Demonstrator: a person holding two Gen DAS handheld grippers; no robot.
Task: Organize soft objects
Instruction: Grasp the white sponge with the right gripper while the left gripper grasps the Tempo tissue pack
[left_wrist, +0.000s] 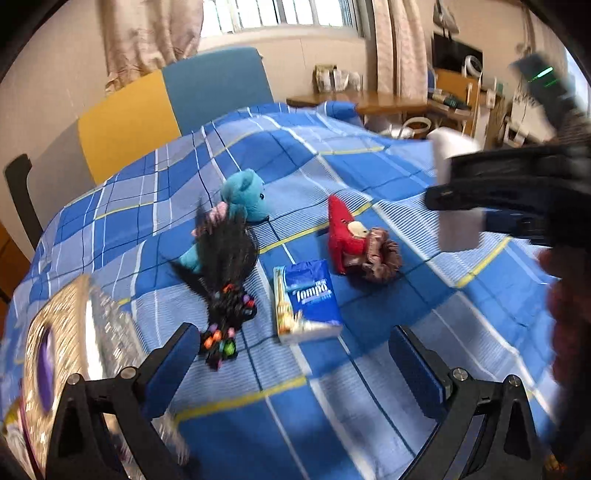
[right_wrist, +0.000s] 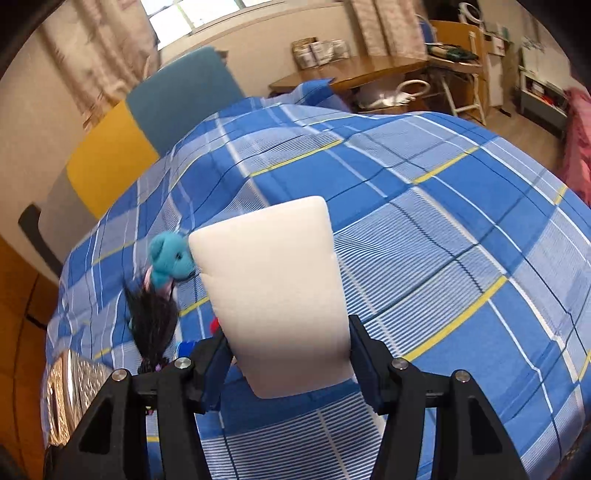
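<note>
On the blue plaid bedspread (left_wrist: 369, 184) lie a teal teddy bear (left_wrist: 245, 194), a black hairpiece with coloured beads (left_wrist: 227, 266), a blue Tempo tissue pack (left_wrist: 306, 301) and a red plush toy (left_wrist: 343, 230) with a brown scrunchie (left_wrist: 382, 258) against it. My left gripper (left_wrist: 295, 369) hangs open over the cloth just in front of the tissue pack, holding nothing. My right gripper (right_wrist: 290, 354) is shut on a white foam block (right_wrist: 273, 284), its pads pressing both sides. In the left wrist view the right gripper (left_wrist: 443, 181) holds the block (left_wrist: 456, 147) raised at the right.
A shiny gold and silver basket (left_wrist: 74, 332) sits at the bed's near left corner, also seen as the basket (right_wrist: 66, 398) in the right wrist view. Yellow and blue panels (left_wrist: 147, 107) stand behind the bed. A wooden desk (right_wrist: 369, 70) and shelves lie beyond.
</note>
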